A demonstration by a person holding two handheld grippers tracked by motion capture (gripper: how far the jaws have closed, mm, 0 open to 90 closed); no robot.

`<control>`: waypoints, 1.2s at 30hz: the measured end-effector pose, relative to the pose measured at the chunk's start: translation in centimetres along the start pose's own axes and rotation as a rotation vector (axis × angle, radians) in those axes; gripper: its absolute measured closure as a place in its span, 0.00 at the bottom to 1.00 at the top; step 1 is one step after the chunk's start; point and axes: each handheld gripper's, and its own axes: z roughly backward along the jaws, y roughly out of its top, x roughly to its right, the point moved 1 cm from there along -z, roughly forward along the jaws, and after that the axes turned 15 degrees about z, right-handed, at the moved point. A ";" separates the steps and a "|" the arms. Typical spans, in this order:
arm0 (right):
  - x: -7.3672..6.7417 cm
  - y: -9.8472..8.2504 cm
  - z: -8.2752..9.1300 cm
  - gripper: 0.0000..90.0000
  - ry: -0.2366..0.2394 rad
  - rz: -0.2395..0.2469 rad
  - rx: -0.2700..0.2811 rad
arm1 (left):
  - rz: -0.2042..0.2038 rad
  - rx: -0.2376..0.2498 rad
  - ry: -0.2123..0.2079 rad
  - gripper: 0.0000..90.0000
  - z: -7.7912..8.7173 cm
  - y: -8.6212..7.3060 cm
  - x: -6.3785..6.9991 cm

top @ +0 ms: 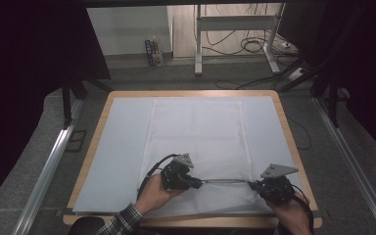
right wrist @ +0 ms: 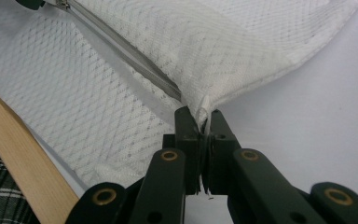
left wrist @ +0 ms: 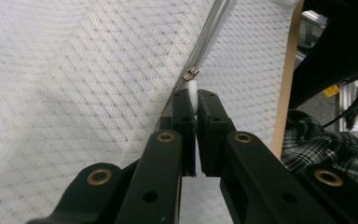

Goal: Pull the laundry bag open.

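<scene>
Both grippers pinching a white mesh bag (top: 196,132) on the table.

Close up, the left gripper (left wrist: 196,100) clamps the white zipper pull (left wrist: 192,91); the right gripper (right wrist: 204,120) clamps the bag's corner tab (right wrist: 204,112), zipper (top: 225,181) taut between.

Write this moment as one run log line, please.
left gripper: shut on white zipper pull tab | right gripper: shut on white mesh fabric cover corner | grey zipper: taut between grippers

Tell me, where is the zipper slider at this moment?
In the left gripper view the slider sits on the zipper of the mesh bag, just beyond the left gripper, which pinches its white pull tab.
</scene>
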 end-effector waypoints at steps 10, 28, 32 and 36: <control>0.0 0.0 0.0 0.95 -0.005 0.008 -0.004 | 0.013 0.013 0.006 0.97 0.7 -0.7 -0.3; -0.1 0.0 0.0 0.95 0.002 0.003 0.000 | 0.029 0.031 0.032 0.97 1.9 -1.9 -0.7; -0.1 0.0 0.0 0.95 -0.003 0.006 -0.003 | 0.042 0.036 0.028 0.97 2.3 -2.2 -1.1; -0.1 0.0 -0.1 0.95 0.000 0.008 0.003 | 0.046 0.041 0.029 0.97 2.6 -2.4 -1.2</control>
